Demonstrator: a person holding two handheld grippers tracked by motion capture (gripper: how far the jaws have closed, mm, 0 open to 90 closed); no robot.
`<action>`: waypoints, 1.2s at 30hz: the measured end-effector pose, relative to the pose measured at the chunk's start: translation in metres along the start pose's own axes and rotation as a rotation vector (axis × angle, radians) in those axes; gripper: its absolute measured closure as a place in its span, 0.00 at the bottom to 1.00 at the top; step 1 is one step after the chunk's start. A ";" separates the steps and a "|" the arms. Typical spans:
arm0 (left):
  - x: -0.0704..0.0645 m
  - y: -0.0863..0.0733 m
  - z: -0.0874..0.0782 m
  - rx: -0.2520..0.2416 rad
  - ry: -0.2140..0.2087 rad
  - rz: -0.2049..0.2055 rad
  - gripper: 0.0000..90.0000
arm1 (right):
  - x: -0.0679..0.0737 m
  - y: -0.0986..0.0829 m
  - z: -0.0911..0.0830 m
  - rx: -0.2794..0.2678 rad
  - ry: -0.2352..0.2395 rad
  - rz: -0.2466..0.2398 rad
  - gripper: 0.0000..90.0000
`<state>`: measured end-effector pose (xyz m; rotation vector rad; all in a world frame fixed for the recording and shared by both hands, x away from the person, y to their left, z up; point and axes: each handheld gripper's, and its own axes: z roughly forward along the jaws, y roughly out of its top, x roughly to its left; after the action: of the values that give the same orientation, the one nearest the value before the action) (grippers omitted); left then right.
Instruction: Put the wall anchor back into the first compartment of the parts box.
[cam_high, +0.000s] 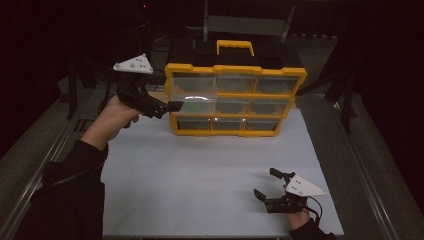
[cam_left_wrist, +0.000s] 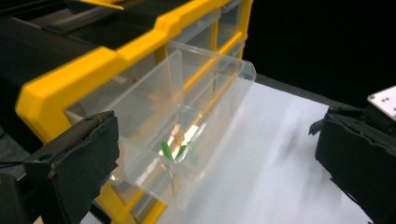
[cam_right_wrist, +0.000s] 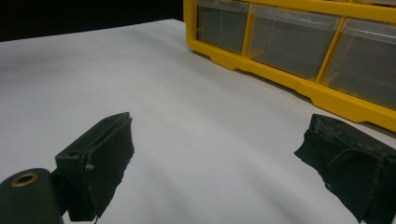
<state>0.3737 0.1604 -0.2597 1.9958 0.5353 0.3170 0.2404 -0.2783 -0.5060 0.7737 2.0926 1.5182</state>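
A yellow organiser (cam_high: 235, 70) with clear drawers stands upright at the back of the white sheet (cam_high: 210, 175). Its middle-left drawer (cam_high: 197, 104) is pulled out; in the left gripper view this drawer (cam_left_wrist: 187, 121) holds a few small green pieces (cam_left_wrist: 172, 150). My left gripper (cam_high: 170, 106) hovers at the organiser's left side, level with that drawer, and its jaws stand wide open around the drawer's front (cam_left_wrist: 217, 140), apart from it. My right gripper (cam_high: 266, 183) rests low at the sheet's front right, open, with bare sheet between its fingers (cam_right_wrist: 215, 140).
A black case with a yellow handle (cam_high: 235, 47) sits behind the organiser. The organiser's bottom drawers (cam_right_wrist: 289, 39) are closed. Metal rails (cam_high: 55, 145) run along both sides of the table. The surroundings are dark.
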 end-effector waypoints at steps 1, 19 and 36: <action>-0.001 -0.003 0.000 0.004 -0.005 -0.001 0.00 | 0.000 0.000 0.000 0.000 -0.001 0.000 0.09; -0.026 -0.062 0.001 -0.014 -0.042 0.012 0.00 | 0.004 0.001 -0.004 0.005 -0.018 -0.010 0.09; -0.048 -0.123 0.010 -0.032 -0.102 -0.013 0.00 | 0.004 0.001 -0.005 0.004 -0.034 -0.029 0.09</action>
<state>0.3073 0.1777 -0.3734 1.9647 0.4756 0.2138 0.2344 -0.2784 -0.5036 0.7624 2.0736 1.4760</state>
